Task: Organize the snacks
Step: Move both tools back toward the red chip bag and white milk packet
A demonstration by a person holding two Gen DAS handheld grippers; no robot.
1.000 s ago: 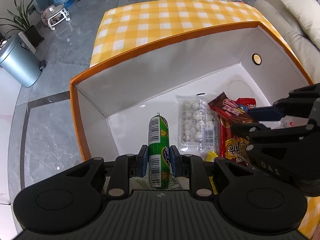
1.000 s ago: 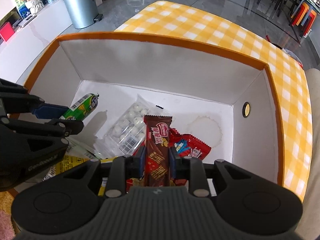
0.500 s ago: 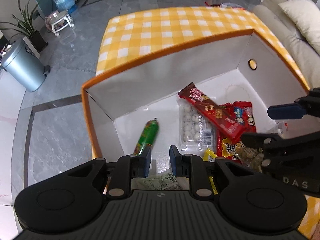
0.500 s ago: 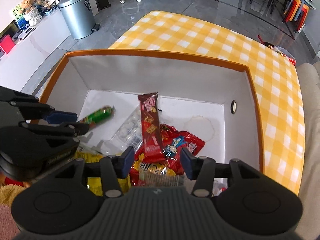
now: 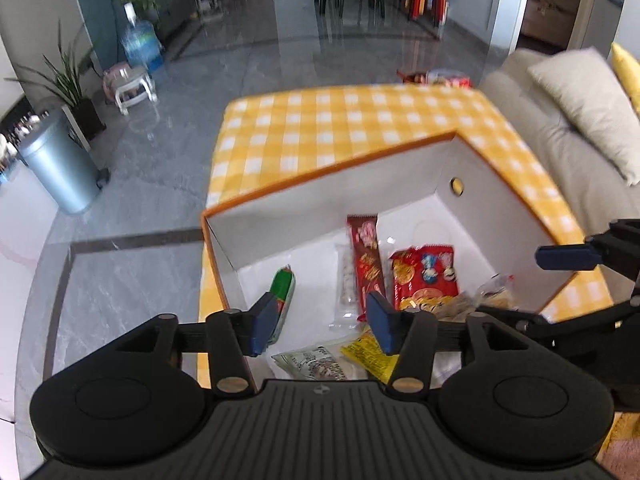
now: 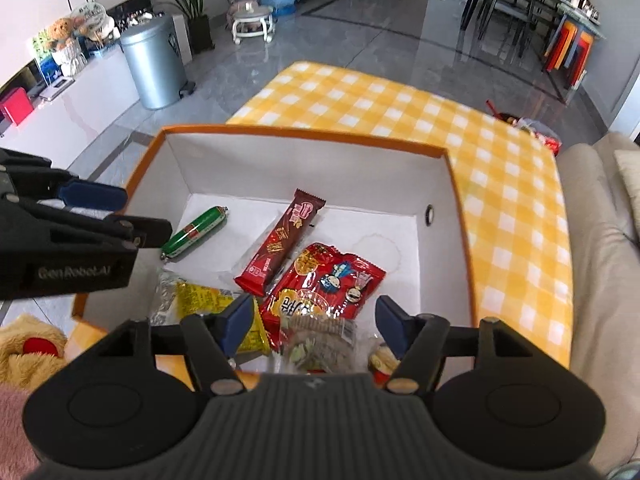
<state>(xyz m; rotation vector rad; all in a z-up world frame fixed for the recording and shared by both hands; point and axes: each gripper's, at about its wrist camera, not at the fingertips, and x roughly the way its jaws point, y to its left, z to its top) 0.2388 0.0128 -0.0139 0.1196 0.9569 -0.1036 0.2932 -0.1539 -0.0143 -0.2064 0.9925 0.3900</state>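
1. Both my claws are empty right now. My left claw (image 5: 322, 326) is spread wide open with nothing between the pads, hovering over the near edge of the box (image 6: 304, 136).
2. Same for my right claw (image 6: 314, 326): jaws wide apart, gripping nothing, sitting low center in its own view above the near end of the pile.
3. Snacks already in the box: the green sausage stick (image 6: 195, 232) lies on the box floor left of center, and the long brown wafer bar (image 6: 282, 246) sits diagonally mid-frame, resting partly on a clear tray of white candies (image 5: 346, 280).
4. Just below those sits the red snack bag (image 6: 326, 284), with a yellow packet (image 6: 208, 304) and a clear bag of greenish-brown stuff (image 6: 320, 344) near my claw tips.
5. Progress-wise, I'd say most of it's done: everything I can spot is inside the box, which sits on the yellow checkered surface (image 6: 500, 160).
6. What's left? Can't see any loose snacks on the cloth, so maybe just tidying the pile.
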